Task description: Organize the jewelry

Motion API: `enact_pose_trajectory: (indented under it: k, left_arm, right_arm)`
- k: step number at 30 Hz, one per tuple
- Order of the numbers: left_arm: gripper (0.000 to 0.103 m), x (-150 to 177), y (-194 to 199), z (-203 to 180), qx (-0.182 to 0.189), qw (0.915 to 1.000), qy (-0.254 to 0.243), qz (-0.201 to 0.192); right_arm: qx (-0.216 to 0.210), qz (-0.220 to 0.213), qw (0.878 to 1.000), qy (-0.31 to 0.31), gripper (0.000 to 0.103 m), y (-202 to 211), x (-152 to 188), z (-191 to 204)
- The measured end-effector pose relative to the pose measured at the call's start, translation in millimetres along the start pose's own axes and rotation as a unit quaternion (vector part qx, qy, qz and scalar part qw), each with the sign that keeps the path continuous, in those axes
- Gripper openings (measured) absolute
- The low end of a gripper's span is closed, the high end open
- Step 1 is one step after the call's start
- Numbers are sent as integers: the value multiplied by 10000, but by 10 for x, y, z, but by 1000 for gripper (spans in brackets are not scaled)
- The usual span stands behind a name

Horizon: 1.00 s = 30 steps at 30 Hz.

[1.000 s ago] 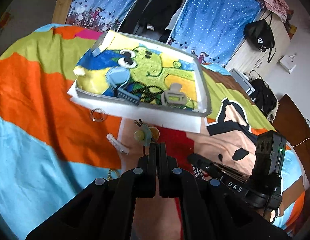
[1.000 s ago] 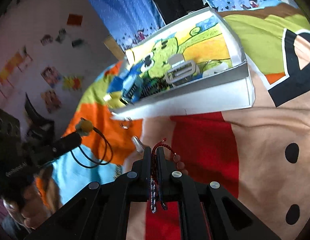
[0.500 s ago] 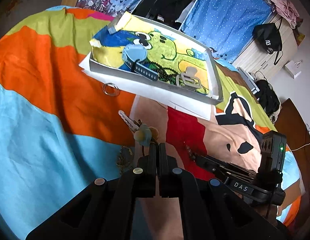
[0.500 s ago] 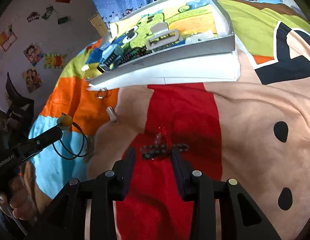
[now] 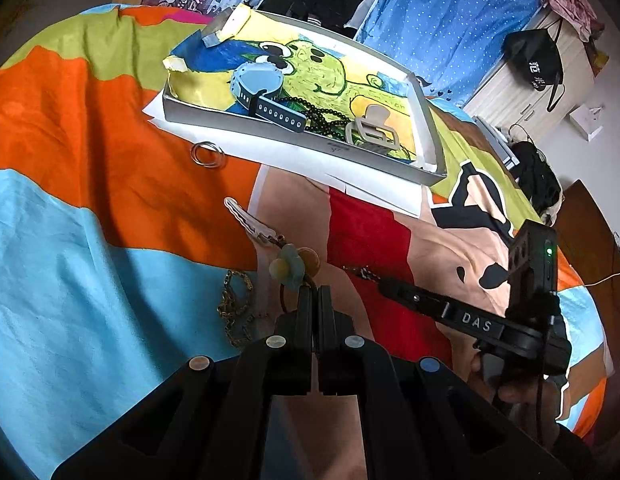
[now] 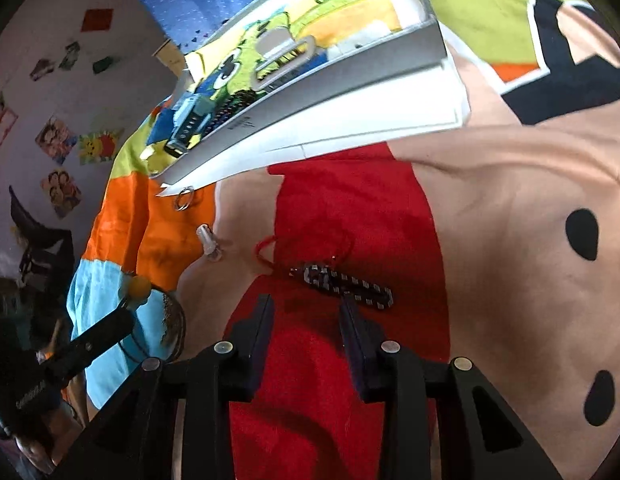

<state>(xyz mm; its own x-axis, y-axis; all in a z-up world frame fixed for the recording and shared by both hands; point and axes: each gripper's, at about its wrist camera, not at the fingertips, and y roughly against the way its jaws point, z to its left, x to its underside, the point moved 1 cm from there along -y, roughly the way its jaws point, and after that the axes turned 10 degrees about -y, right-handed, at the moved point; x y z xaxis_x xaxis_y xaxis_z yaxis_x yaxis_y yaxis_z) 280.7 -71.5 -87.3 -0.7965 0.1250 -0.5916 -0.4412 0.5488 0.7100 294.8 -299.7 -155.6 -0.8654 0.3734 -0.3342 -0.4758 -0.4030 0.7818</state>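
My left gripper (image 5: 314, 292) is shut on a hair tie with a pale flower charm (image 5: 292, 266), held above the bedspread. My right gripper (image 6: 308, 308) is open and empty, just above a black-and-white braided bracelet with a red cord (image 6: 342, 280) lying on the red patch. The grey tray (image 5: 302, 140) with a cartoon lining holds a blue watch (image 5: 258, 88), black beads (image 5: 322, 118) and a beige hair claw (image 5: 372, 130). The tray (image 6: 350, 76) also shows in the right wrist view.
On the bedspread lie silver rings (image 5: 208, 154), a white hair clip (image 5: 246, 222) and a gold chain (image 5: 236, 308). White paper (image 5: 374, 184) sticks out under the tray. A dresser with a black bag (image 5: 536, 60) stands at the back right.
My right gripper opened and dropped the red-corded bracelet onto the red patch. My left gripper drew back from the tray, still shut on the hair tie.
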Motion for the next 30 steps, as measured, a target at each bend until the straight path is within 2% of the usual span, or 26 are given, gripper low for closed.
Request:
enact_pose_trajectory:
  k: [2,6,11,14,17,21,22,24,26,30]
  left_arm:
    - [0,7,-19,17,1,10000,19,24]
    - [0,24,-77,65,0,9999,87,85]
    - [0,27,-158,131,33,9996,216,163]
    - [0,15,-191,167,13,9996,233,178]
    - [0,-1,-245,207,-4,9994,272,195]
    - [0,-20,-310,260,-16,9992,334,214]
    - [0,-24,-318,276,-20,9992,345,213]
    - [0,-26,-316,296,-15,9991,366,199]
    - [0,-29,-304,298,-12,9992,363,178]
    - [0,-75,-202,204,-83,9998,180,-12]
  right_arm:
    - [-9,7,10000,-63,32,-30,-18,-3]
    - [603,-123,9970,479,32,-76,3,93]
    - [938,-127,9910,946,32,-235,-31,180]
    - [1022,-121,9895,1016,32,-319,-83,188]
    - [861,-77,9927,836,32,-383,-160,126]
    - [969,-183,9896,1049,32,-482,-227,192]
    - [1032,-206,9878,1149,31,-523,-237,213]
    - [1156,-265,9843,1304,16,-566,-246,244]
    - [1175,-313,9833,1354,7,-589,-261,253]
    - [1011,-515,9844,1348,4,-499,-269,292]
